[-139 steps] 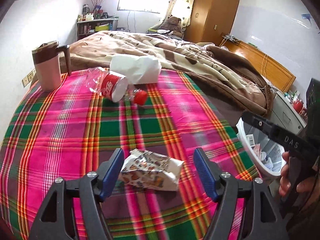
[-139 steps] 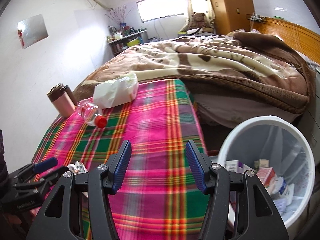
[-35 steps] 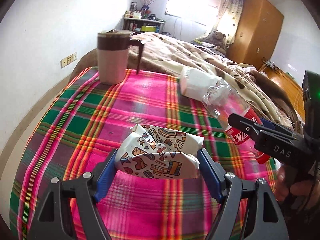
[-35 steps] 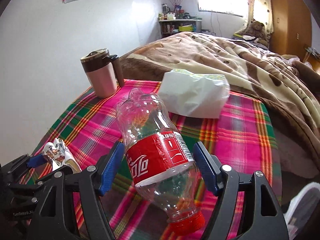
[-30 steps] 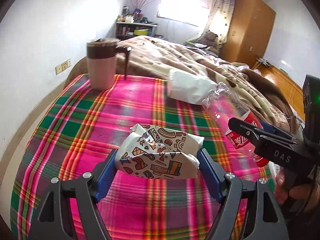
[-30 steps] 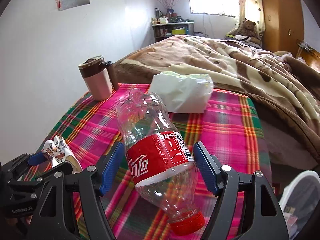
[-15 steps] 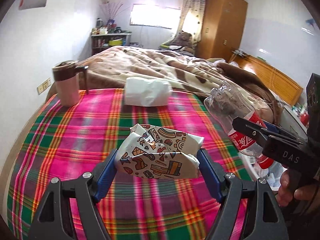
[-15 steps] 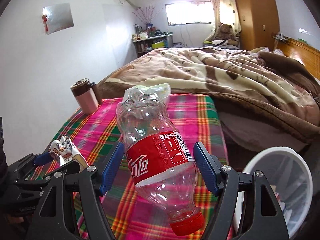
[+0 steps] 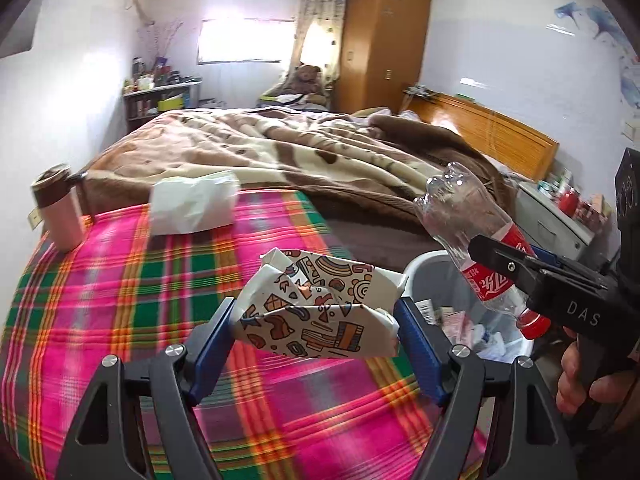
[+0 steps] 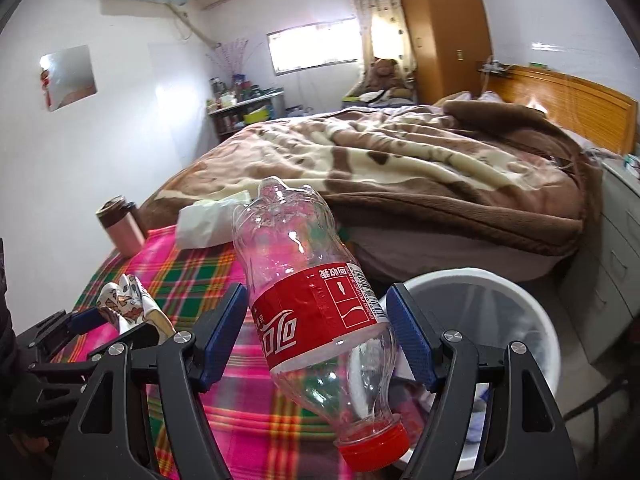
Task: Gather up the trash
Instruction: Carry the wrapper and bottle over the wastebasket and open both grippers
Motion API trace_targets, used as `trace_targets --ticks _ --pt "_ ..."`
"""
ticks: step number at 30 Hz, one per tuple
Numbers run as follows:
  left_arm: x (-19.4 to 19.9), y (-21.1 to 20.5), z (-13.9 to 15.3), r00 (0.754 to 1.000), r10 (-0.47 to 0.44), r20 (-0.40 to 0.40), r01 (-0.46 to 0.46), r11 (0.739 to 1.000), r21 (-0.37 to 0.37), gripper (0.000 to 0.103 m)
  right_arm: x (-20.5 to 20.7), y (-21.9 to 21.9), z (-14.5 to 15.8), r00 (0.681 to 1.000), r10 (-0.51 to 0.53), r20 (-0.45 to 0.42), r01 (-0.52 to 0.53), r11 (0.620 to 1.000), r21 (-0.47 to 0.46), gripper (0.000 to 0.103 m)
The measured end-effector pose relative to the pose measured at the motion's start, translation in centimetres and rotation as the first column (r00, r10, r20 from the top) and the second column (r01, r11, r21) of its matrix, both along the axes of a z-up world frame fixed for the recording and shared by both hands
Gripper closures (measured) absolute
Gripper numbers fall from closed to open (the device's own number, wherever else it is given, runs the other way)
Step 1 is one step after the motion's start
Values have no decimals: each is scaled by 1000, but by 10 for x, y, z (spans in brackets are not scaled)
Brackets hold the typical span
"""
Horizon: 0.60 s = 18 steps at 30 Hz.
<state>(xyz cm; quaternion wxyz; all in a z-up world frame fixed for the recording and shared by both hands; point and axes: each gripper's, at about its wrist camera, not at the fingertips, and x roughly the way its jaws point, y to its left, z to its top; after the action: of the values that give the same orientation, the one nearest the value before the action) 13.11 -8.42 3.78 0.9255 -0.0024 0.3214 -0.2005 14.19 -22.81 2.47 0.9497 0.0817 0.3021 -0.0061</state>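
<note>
My left gripper (image 9: 316, 330) is shut on a crumpled patterned paper wrapper (image 9: 316, 312) and holds it above the plaid bed cover, near its right edge. The wrapper also shows in the right wrist view (image 10: 128, 300). My right gripper (image 10: 318, 332) is shut on an empty clear cola bottle (image 10: 308, 296) with a red label, cap pointing down. It holds the bottle by the rim of the white trash bin (image 10: 532, 312). In the left wrist view the bottle (image 9: 476, 240) hangs above the bin (image 9: 430, 264), which holds several scraps.
A pink mug with a brown lid (image 9: 58, 212) and a white plastic bag (image 9: 192, 208) lie on the plaid cover (image 9: 120, 300). A brown blanket (image 9: 320, 160) covers the bed behind. A grey cabinet (image 10: 616, 260) stands right of the bin.
Both grippers have swung right toward the bin with their loads. The bottle is now over the bin and the wrapper is close to its rim. Both grips are unchanged.
</note>
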Motion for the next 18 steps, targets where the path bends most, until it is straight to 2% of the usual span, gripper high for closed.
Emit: trace_targets --ticks 6,13,18 --pt "1 -44 -2 996 -95 -6 95 996 5 23 -15 -35 1 995 -102 7 102 995 6 30" --pt "3 -87 -7 985 -168 -23 169 986 16 23 -21 -68 -10 976 -215 -25 215 976 19 29" --pt "7 -111 -13 977 -208 -46 209 978 29 23 -19 -85 -22 966 -252 -64 254 967 30 29"
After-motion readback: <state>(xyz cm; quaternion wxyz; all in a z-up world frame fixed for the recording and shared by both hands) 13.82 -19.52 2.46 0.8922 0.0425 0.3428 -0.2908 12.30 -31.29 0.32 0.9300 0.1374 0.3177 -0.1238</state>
